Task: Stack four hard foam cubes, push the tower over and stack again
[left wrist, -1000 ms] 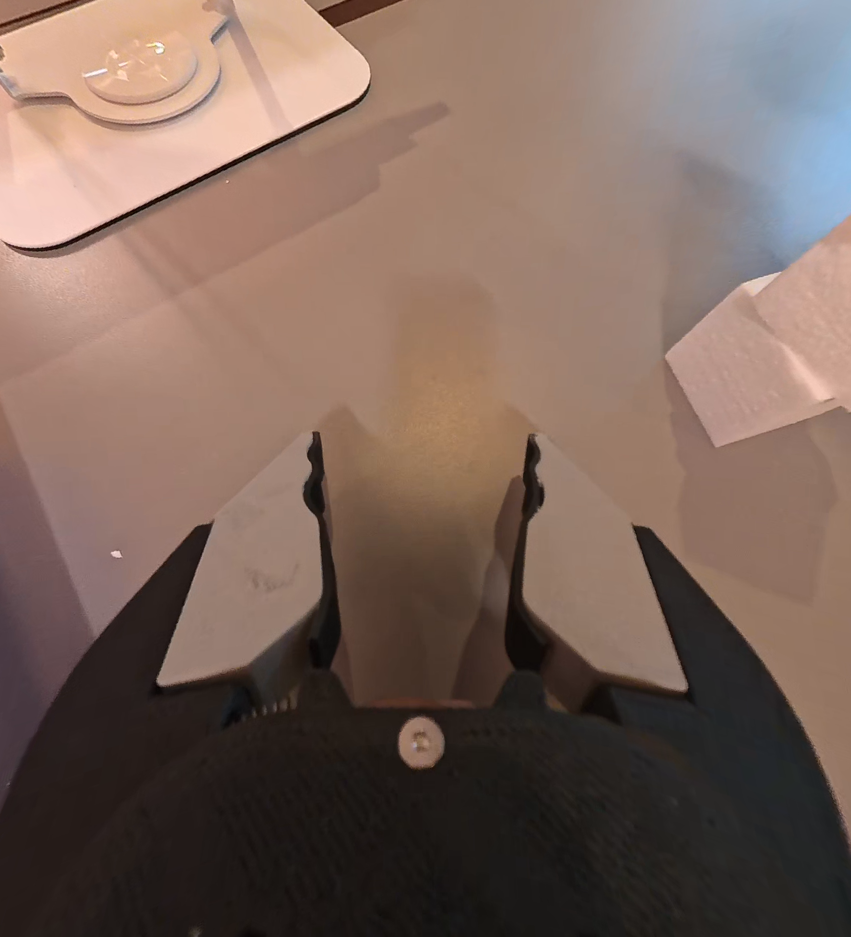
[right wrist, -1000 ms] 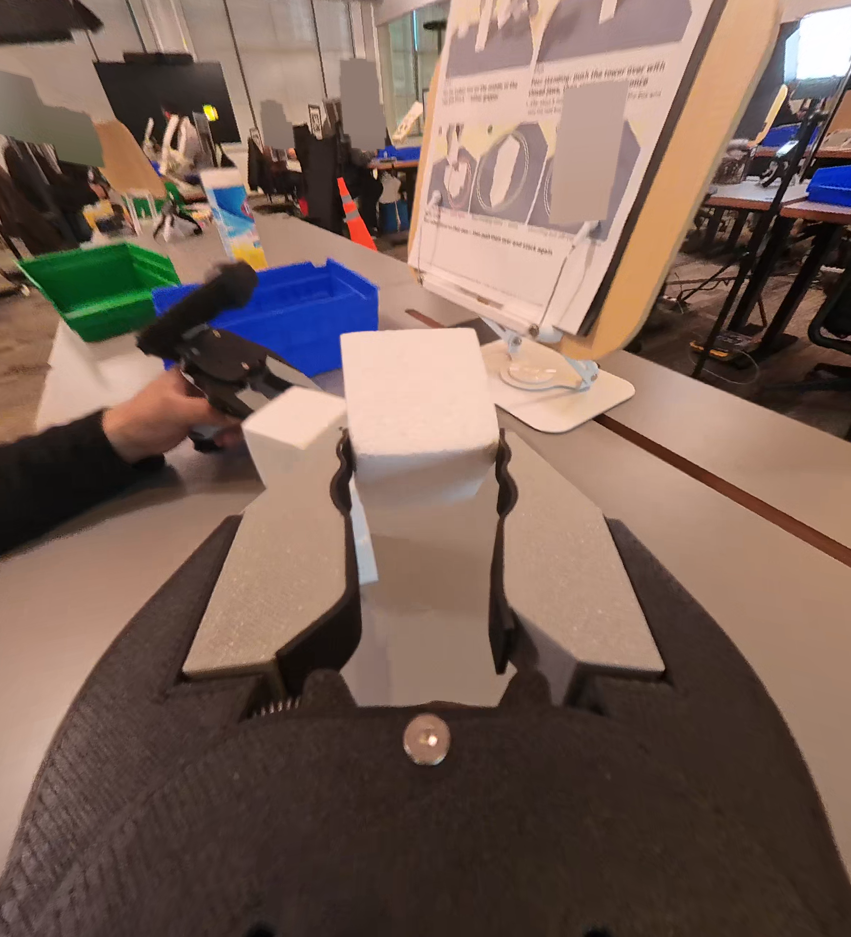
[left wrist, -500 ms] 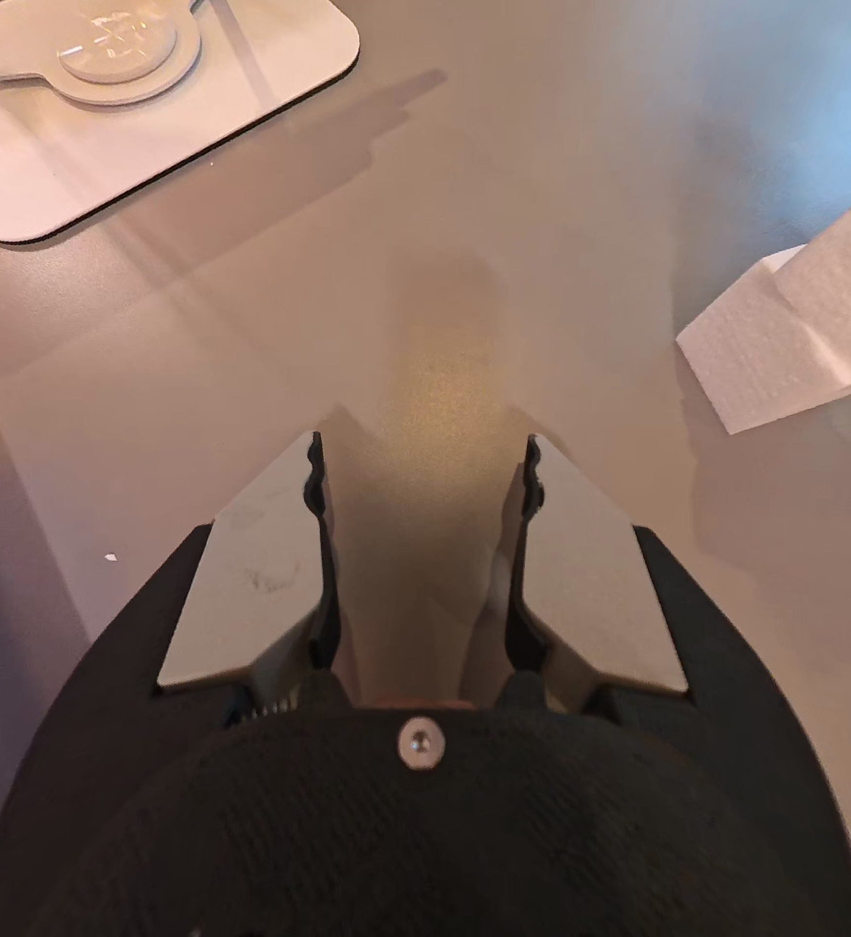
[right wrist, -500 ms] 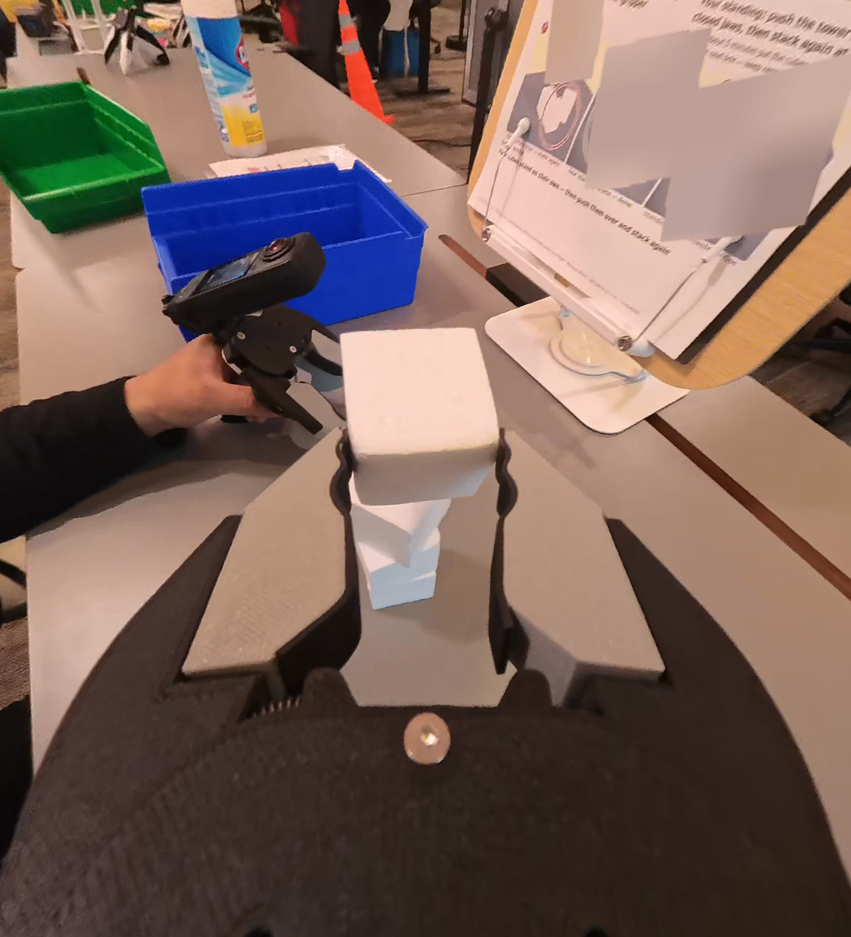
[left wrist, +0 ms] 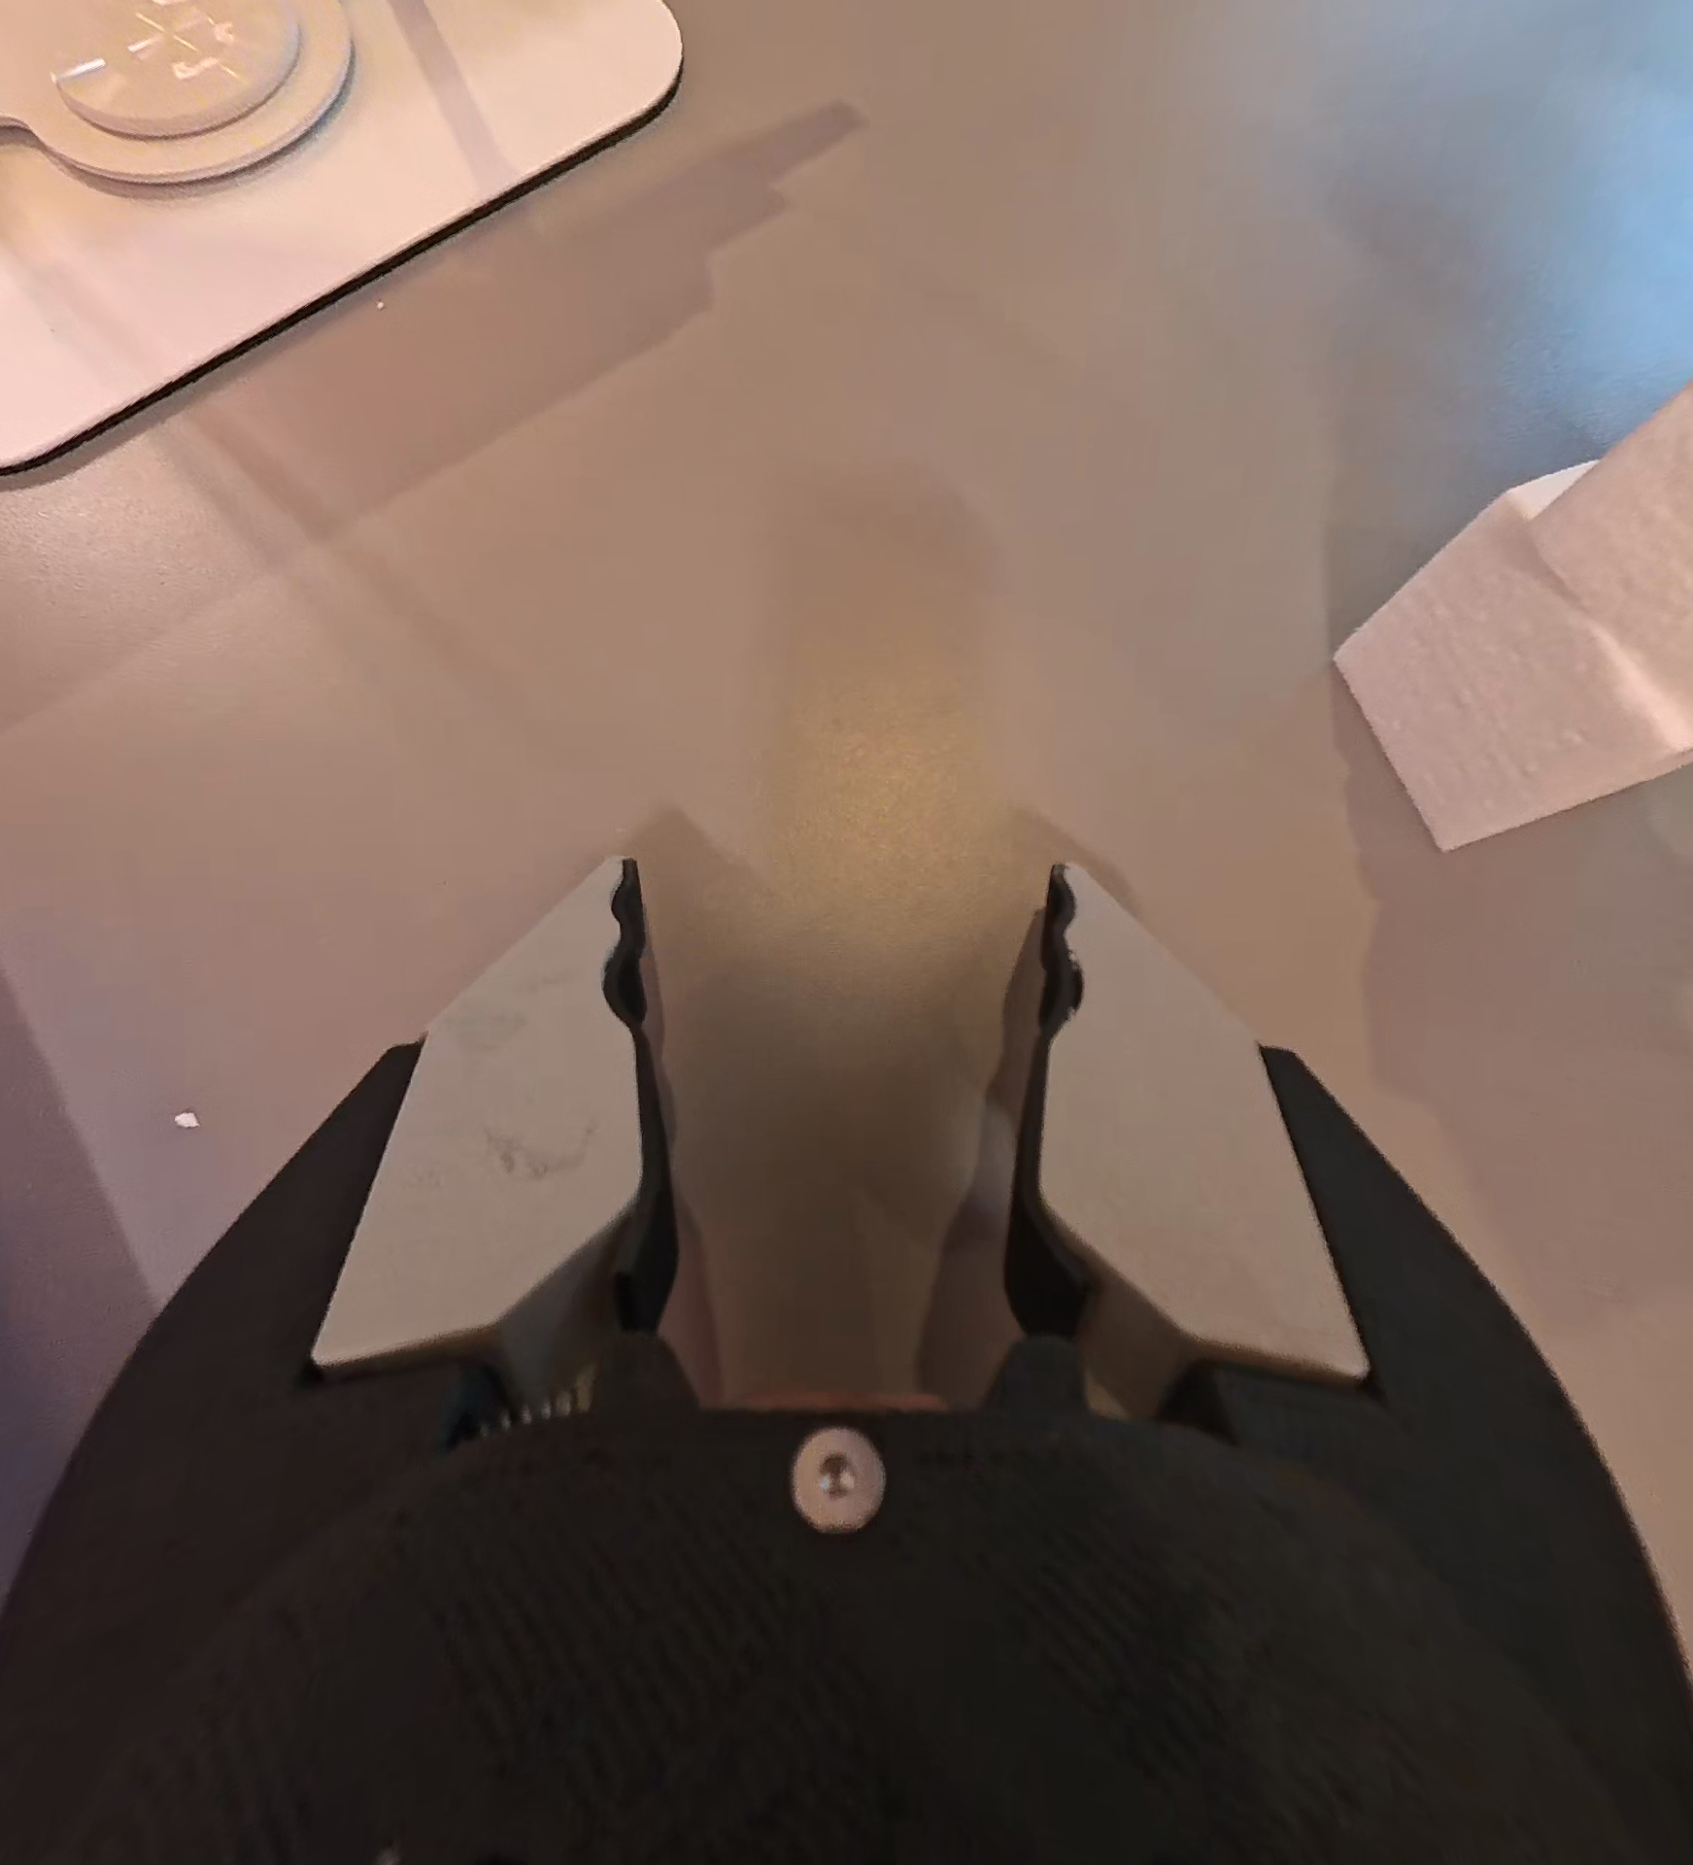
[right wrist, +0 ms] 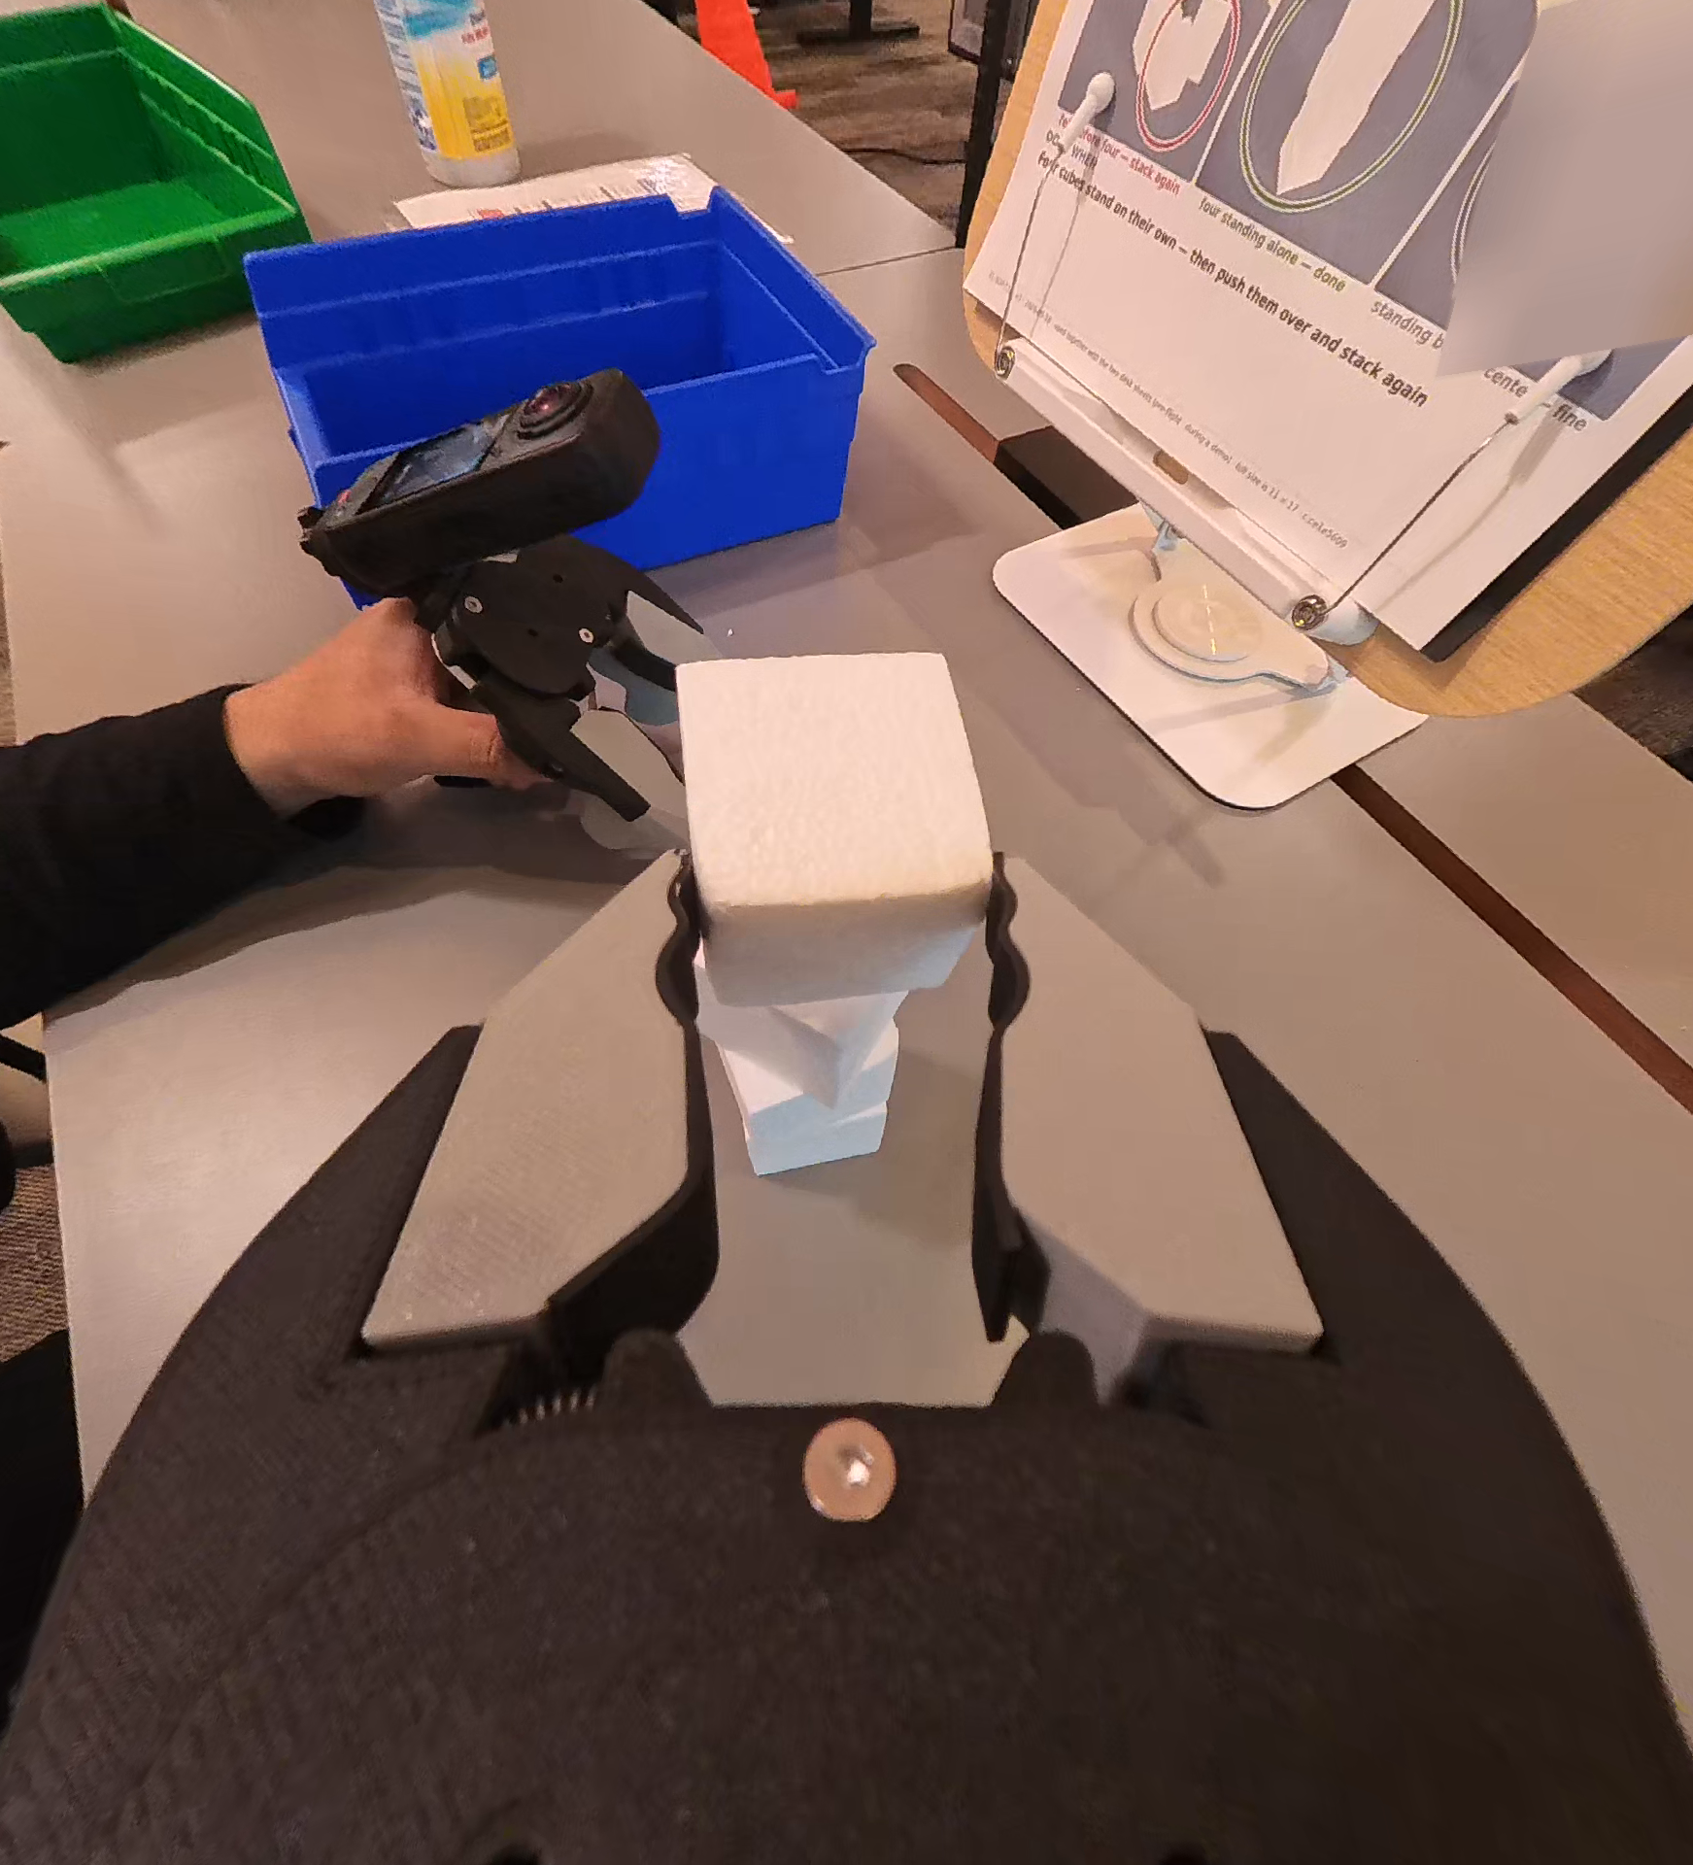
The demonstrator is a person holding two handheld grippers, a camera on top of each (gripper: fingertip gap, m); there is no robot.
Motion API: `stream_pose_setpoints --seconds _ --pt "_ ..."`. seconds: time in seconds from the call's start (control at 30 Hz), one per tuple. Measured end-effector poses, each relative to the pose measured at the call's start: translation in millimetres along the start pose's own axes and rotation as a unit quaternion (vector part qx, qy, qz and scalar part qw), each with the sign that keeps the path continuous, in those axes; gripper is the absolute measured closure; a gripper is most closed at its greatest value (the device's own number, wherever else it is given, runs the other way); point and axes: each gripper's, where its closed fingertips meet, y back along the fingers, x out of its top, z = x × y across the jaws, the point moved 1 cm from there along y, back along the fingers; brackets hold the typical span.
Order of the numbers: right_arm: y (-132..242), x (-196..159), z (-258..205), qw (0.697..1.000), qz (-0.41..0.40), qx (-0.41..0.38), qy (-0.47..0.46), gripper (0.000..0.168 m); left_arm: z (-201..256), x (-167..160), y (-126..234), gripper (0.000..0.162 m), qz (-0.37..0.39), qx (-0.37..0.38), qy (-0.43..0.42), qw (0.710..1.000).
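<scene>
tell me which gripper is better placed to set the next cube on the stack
Right. The right gripper already holds a white hard foam cube above the white foam stack; the left gripper is open and empty beside it.

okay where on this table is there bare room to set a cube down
Bare grey table lies right of the foam stack, up to the brown seam, and ahead of the open left tongs. It is crowded behind the stack, by the blue bin and white stand base.
</scene>
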Motion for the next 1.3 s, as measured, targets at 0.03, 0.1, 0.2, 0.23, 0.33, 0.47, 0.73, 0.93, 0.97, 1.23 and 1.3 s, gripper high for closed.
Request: stream_pose_setpoints --seconds 0.03,0.1,0.2,0.23,0.33,0.47,0.73,0.93,0.97,1.23,1.3 --pt "-0.1 0.0 0.2 1.000 0.001 0.000 -0.001 0.113 -0.2 0.4 0.3 0.084 0.001 0.000 0.001 1.000" --pt "-1.3 -0.8 0.1 1.000 0.000 0.001 -0.003 0.113 -0.5 0.6 0.5 0.084 0.002 0.000 0.002 1.000" --pt "-4.7 -3.2 -0.8 1.000 -0.006 0.003 -0.002 0.113 -0.5 -0.4 -0.6 0.084 -0.001 0.001 0.000 1.000" --pt "-5.6 -4.1 -0.8 1.000 -0.009 0.002 0.001 0.113 -0.4 -0.7 -1.0 0.084 -0.002 0.001 -0.001 1.000" --pt "-6.8 -5.7 -0.2 1.000 -0.015 -0.001 0.008 0.113 -0.1 -1.6 -1.8 0.084 -0.005 0.002 -0.003 1.000" --pt "-6.8 -6.4 0.1 1.000 -0.017 0.003 0.005 0.113 0.1 -1.6 -2.0 0.084 -0.005 0.001 -0.002 1.000" --pt "-8.4 -6.7 -0.6 1.000 -0.020 0.000 0.009 0.113 0.4 -1.9 -1.6 0.084 -0.006 0.000 -0.002 1.000" --pt "-8.3 -7.0 -0.4 1.000 -0.020 -0.002 0.012 0.113 0.8 -2.1 -1.5 0.083 -0.006 -0.003 0.000 1.000" --pt "-8.1 -7.0 -0.9 1.000 -0.019 -0.001 0.013 0.113 0.9 -2.3 -1.7 0.083 -0.007 -0.003 -0.001 1.000" --pt "-9.5 -10.7 -2.1 1.000 -0.020 -0.003 0.024 0.109 0.4 -2.6 -1.7 0.083 -0.008 -0.001 0.000 1.000" --pt "-8.0 -10.1 -1.0 1.000 -0.017 -0.004 0.023 0.109 0.2 -2.8 -1.8 0.083 -0.008 -0.001 0.000 1.000"
